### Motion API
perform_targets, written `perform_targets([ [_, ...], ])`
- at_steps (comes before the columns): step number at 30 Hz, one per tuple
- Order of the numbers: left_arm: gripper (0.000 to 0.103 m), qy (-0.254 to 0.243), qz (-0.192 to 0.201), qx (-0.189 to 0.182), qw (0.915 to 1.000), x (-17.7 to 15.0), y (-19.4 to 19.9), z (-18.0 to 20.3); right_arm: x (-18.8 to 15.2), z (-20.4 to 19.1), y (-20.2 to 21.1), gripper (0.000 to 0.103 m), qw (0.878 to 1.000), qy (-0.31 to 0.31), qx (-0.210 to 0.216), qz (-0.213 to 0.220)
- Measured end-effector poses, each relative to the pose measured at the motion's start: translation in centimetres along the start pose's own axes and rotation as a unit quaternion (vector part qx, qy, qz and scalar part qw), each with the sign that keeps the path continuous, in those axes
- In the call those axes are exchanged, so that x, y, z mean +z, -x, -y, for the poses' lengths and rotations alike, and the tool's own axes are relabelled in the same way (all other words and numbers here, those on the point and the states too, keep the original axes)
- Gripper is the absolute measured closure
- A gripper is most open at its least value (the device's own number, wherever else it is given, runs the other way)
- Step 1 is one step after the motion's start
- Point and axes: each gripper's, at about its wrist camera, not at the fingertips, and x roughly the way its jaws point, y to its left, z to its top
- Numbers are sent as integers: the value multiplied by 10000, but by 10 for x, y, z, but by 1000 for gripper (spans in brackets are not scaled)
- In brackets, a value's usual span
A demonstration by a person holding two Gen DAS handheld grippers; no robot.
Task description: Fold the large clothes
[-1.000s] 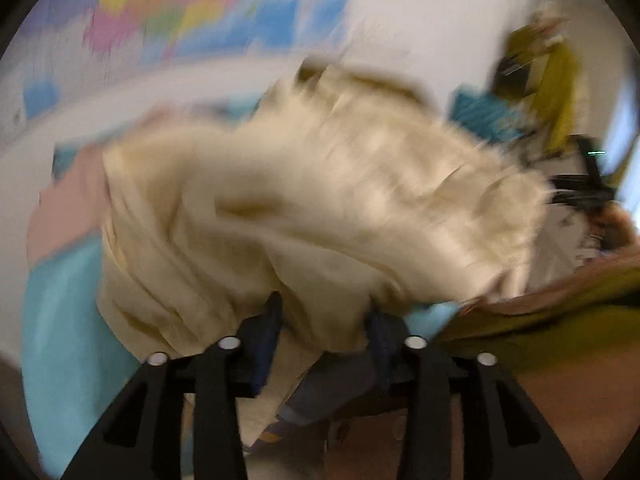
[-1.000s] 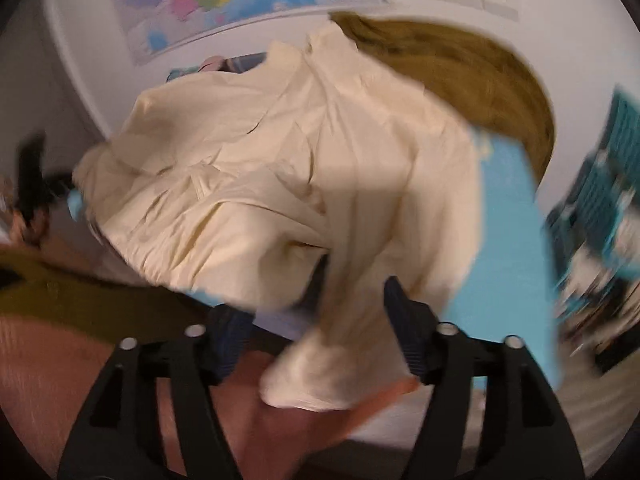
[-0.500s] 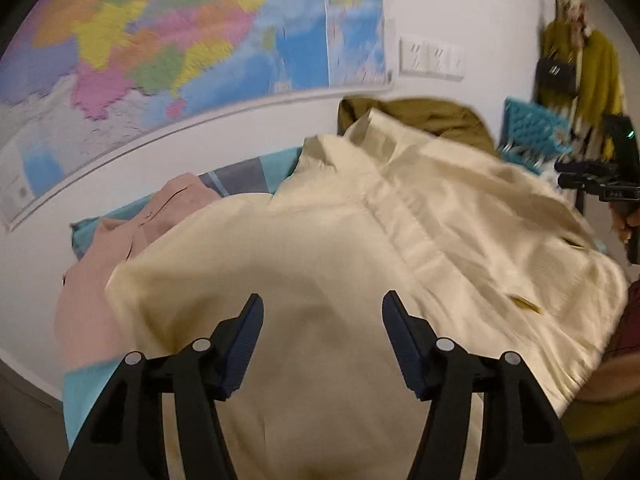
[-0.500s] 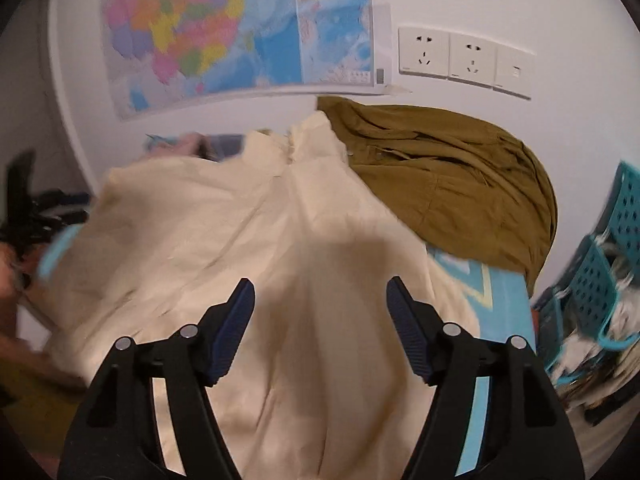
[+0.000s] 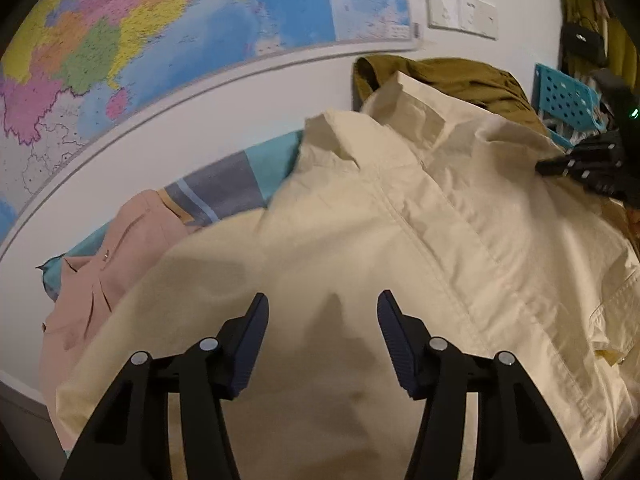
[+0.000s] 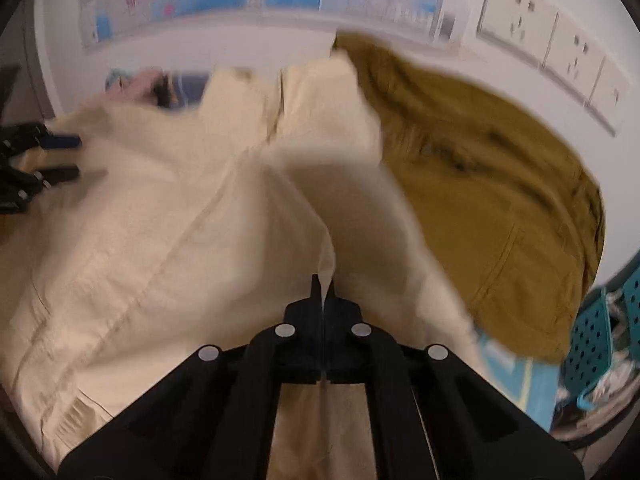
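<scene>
- A big coloured map (image 5: 168,32) hangs on the white wall (image 5: 224,120) – its lower edge shows in the right wrist view too, blurred.
- White wall sockets (image 5: 460,14) sit on the wall to the right of the map (three plates in the right wrist view).
- A turquoise cover (image 5: 272,160) with grey and blue stripes lies along the wall.
- A turquoise plastic basket (image 5: 564,100) with round holes stands at the right, near the wall – what it holds I cannot tell.
- A black box (image 5: 580,42) hangs above this basket.
- Yellow-green cloth (image 5: 618,36) hangs in the far right corner, mostly hidden.
</scene>
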Motion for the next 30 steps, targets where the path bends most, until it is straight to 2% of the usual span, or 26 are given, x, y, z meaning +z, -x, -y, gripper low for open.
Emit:
perform_targets([
  [4, 48, 129, 234, 368, 9990, 12, -8, -12, 34, 13, 14, 103, 9980, -212, -162, 578],
  [5, 48, 229, 268, 433, 9984, 14, -11, -16, 40, 16, 12, 103, 9977, -300, -119, 593],
  [6, 48, 320, 278, 453, 9981, 15, -16, -21, 45, 22, 3, 103, 9974, -459, 2, 563],
  [10, 48, 549, 112, 754, 9956, 12, -40, -38, 35, 19, -34, 102, 9997, -168, -146, 84],
  [11, 48, 553, 92, 829, 9950, 10, -45, -43, 30, 22, -38, 102, 9997, -233, -62, 25],
  [13, 49, 602, 50, 901, 9941, 10, -50, -50, 23, 36, -36, 91, 9985, -534, 80, 125],
  [15, 52, 682, 37, 929, 9933, 10, -51, -55, 17, 47, -26, 74, 9971, -727, 98, 221],
  [17, 53, 723, 123, 920, 9931, 11, -42, -54, 7, 55, -3, 71, 9959, -816, 209, 323],
  [20, 53, 464, 462, 682, 9955, 8, -8, -35, -15, 51, 44, 57, 9945, -744, 427, 597],
  [22, 52, 98, 684, 423, 9967, 4, 18, -12, -38, 44, 74, 54, 9924, -768, 560, 776],
  [25, 43, -866, 907, -31, 9921, -13, 58, 46, -86, 33, 124, 53, 9823, -1094, 1107, 1043],
  [28, 42, -1657, 975, -799, 9781, -37, 87, 103, -127, 11, 165, 53, 9661, -1298, 1818, 1297],
  [29, 42, -1958, 926, -1241, 9683, -48, 97, 125, -140, 1, 175, 53, 9611, -1302, 2025, 1354],
  [30, 42, -2150, 922, -1451, 9614, -54, 102, 136, -157, -13, 184, 53, 9545, -1300, 2312, 1363],
])
